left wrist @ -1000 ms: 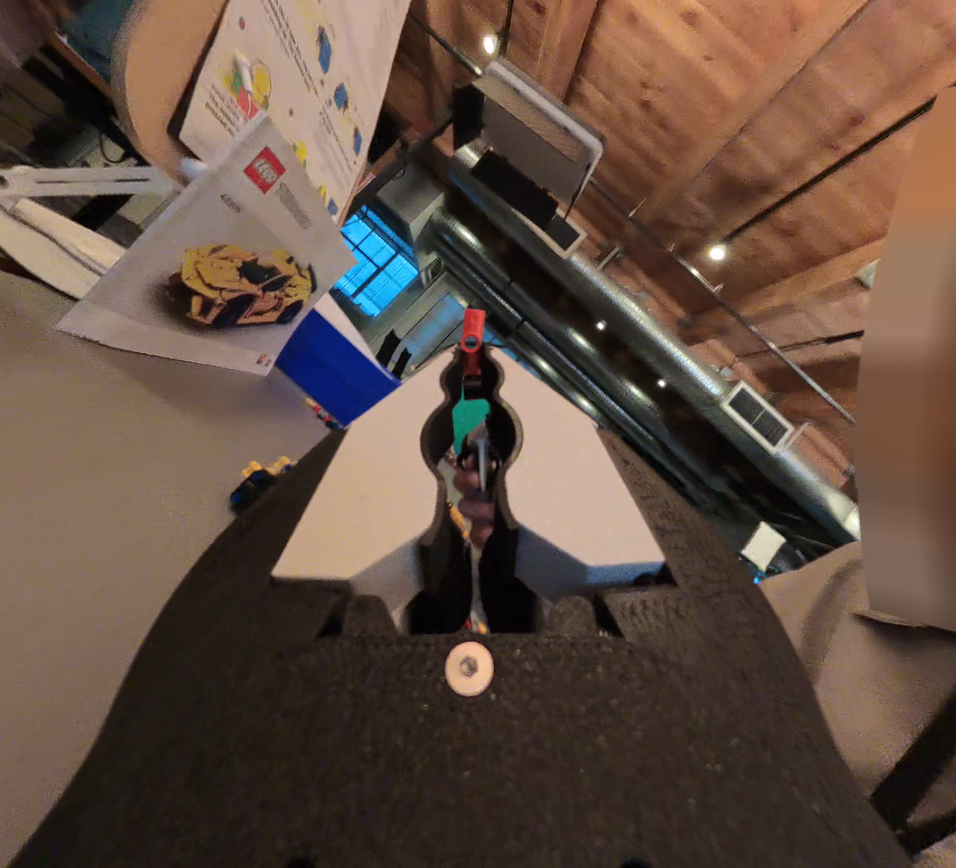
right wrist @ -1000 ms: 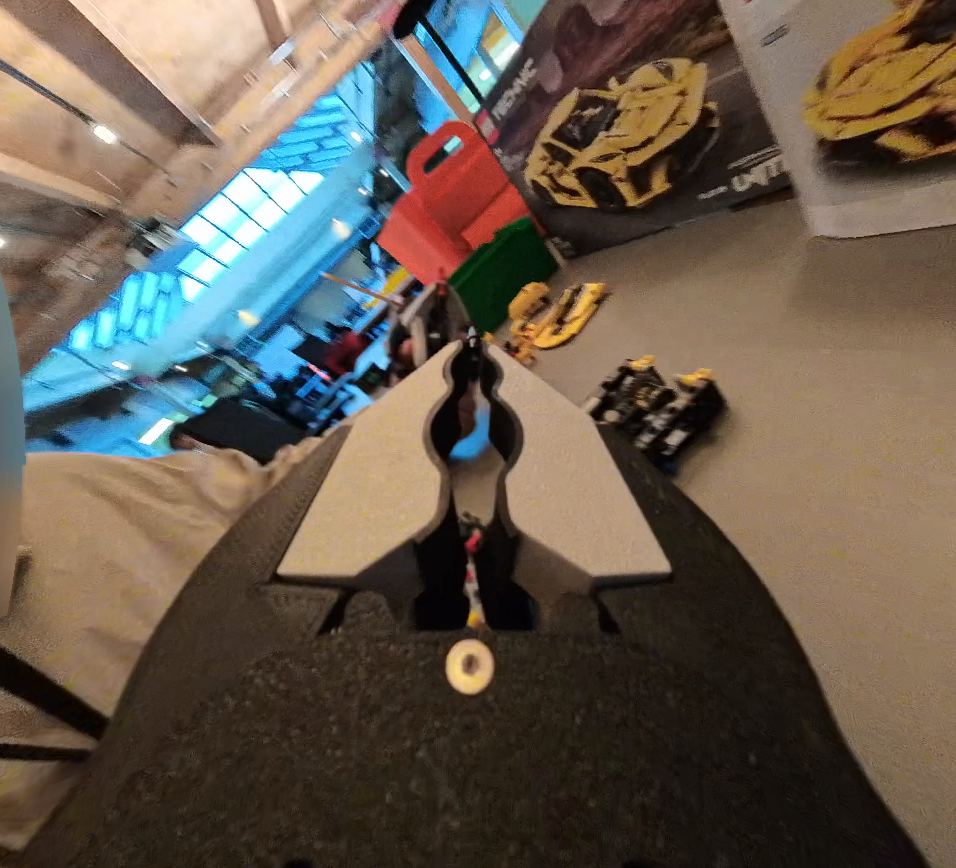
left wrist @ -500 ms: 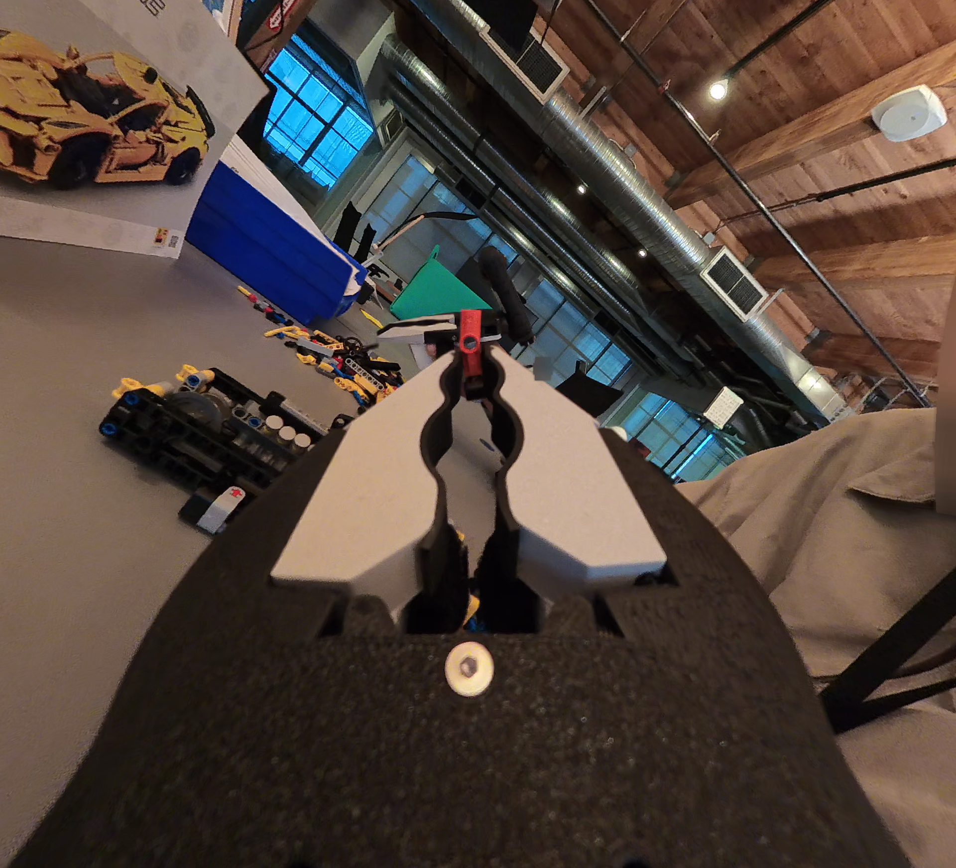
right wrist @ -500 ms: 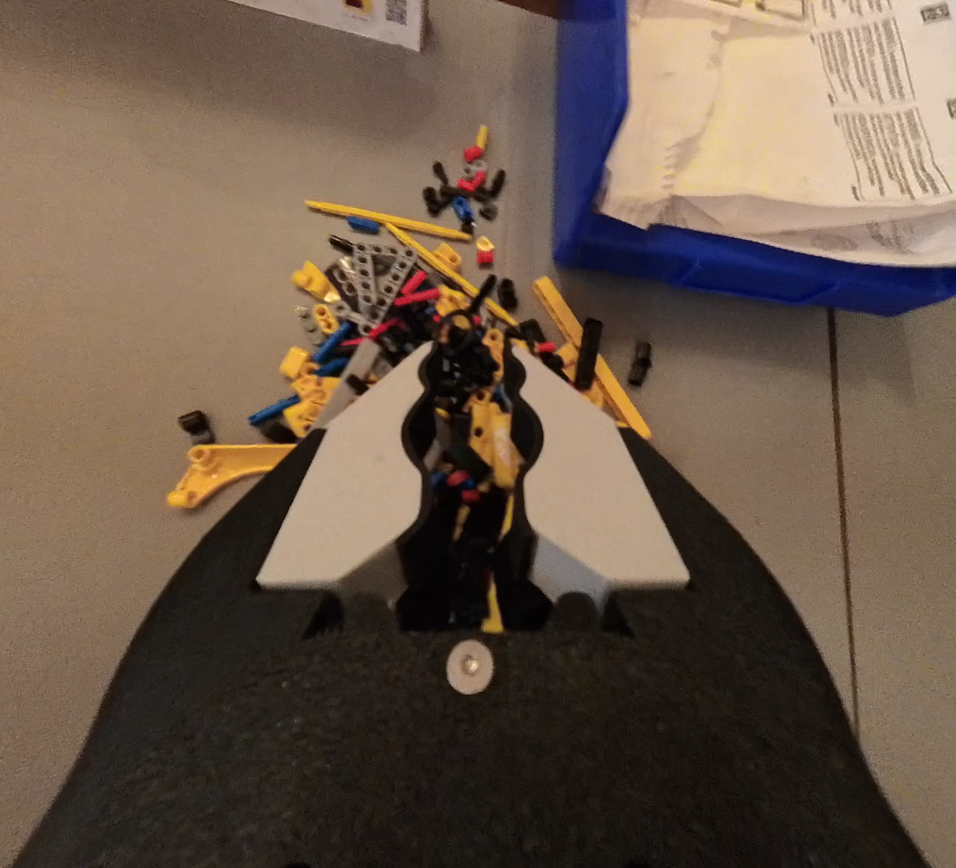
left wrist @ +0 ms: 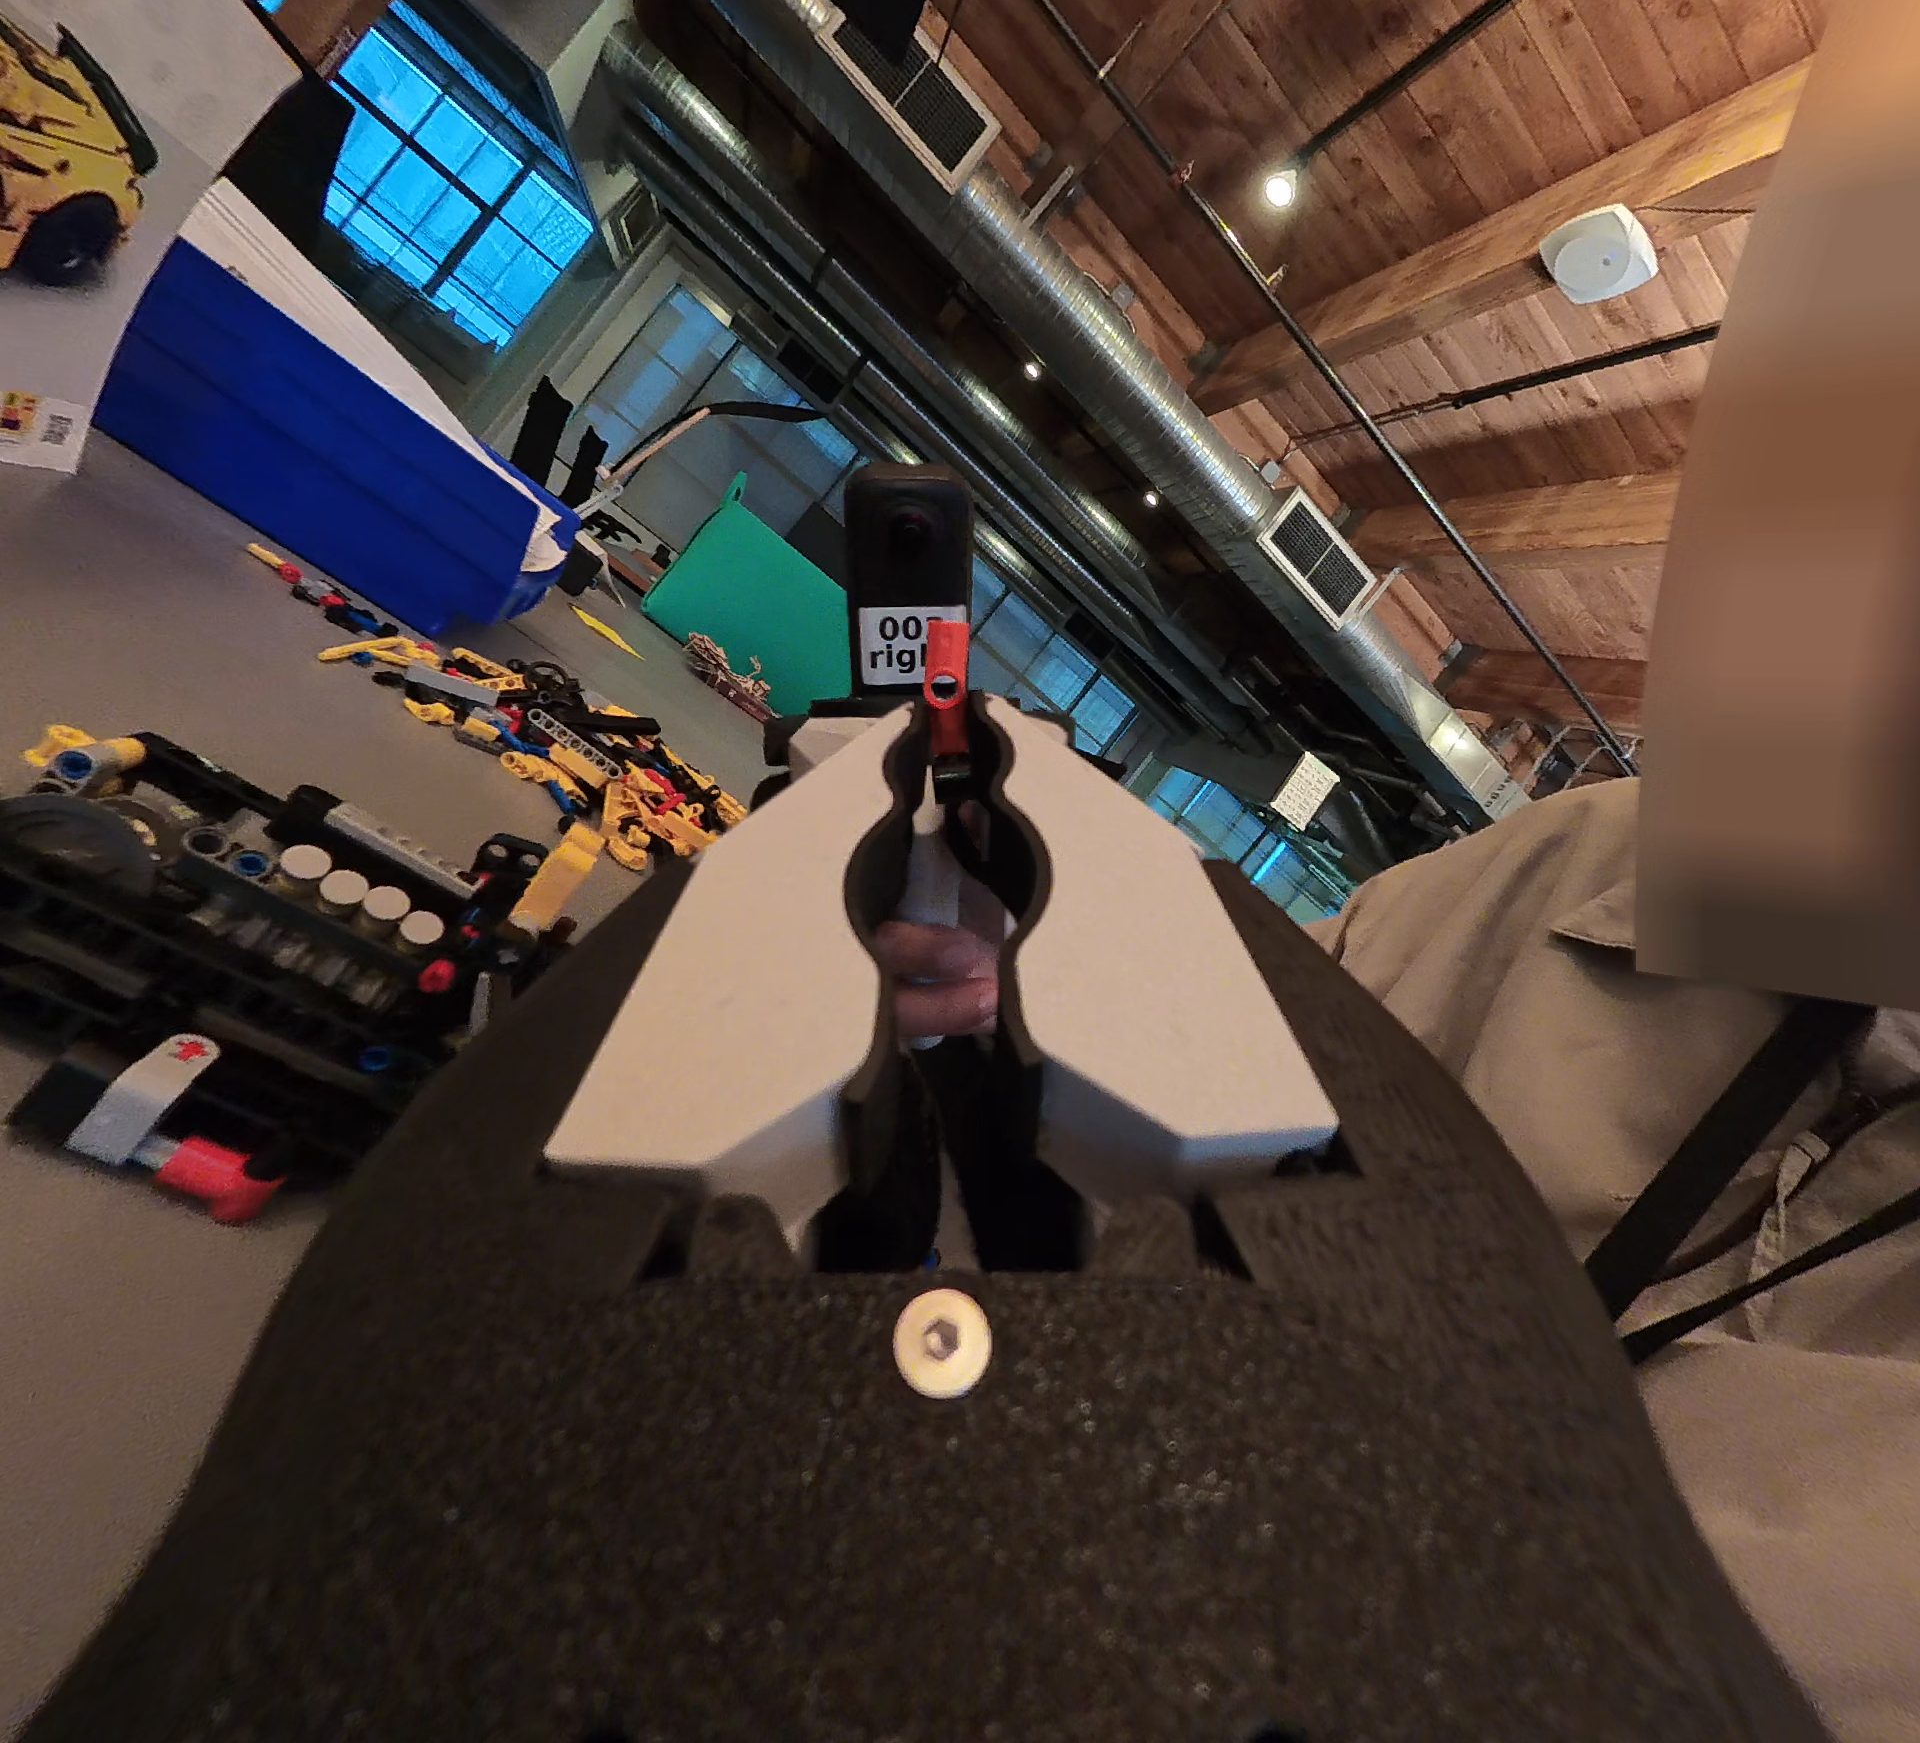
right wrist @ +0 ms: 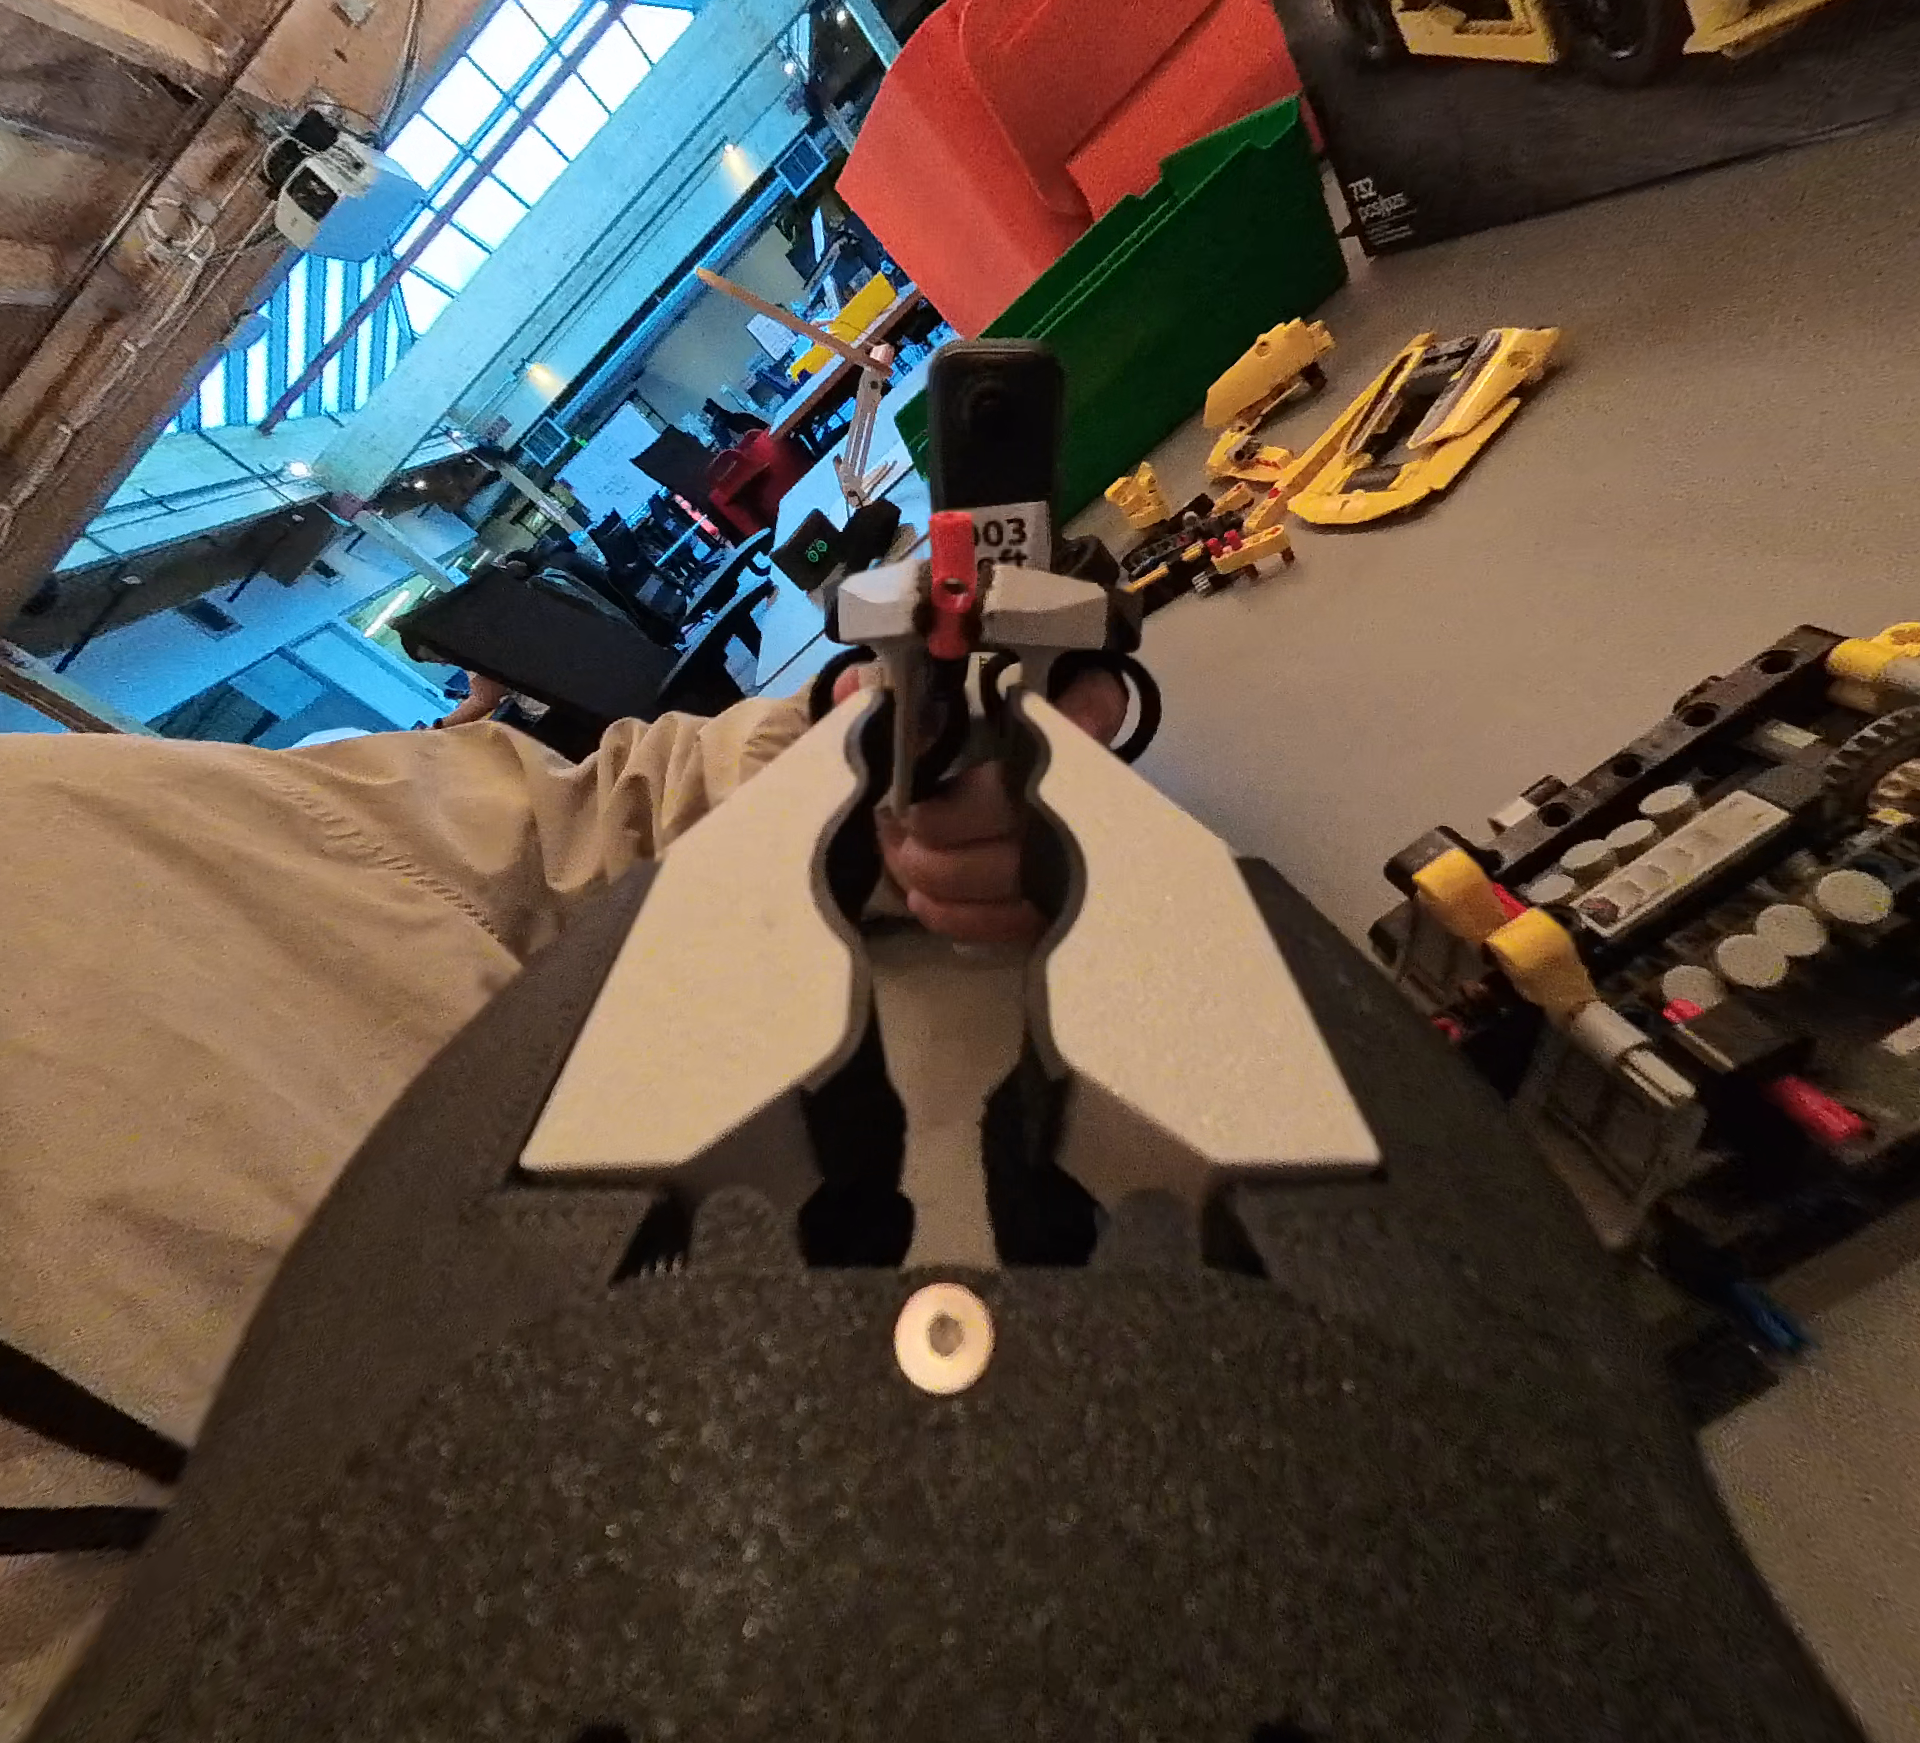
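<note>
Right gripper (right wrist: 940, 706) swung up from loose bricks (left wrist: 582, 737), jaws near-closed, empty, left gripper (left wrist: 943, 714) pinching red pin (left wrist: 943, 691).

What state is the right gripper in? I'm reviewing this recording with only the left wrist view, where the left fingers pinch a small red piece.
Observer: The right gripper is open; its fingers stand apart with nothing clamped between them.
Operator: What lies beyond the left gripper and its red piece?
Observer: Yellow body panels lie on the table, in front of a green bin.
Operator: Anything behind that bin?
Observer: An orange-red case with a handle cut-out stands there.
</note>
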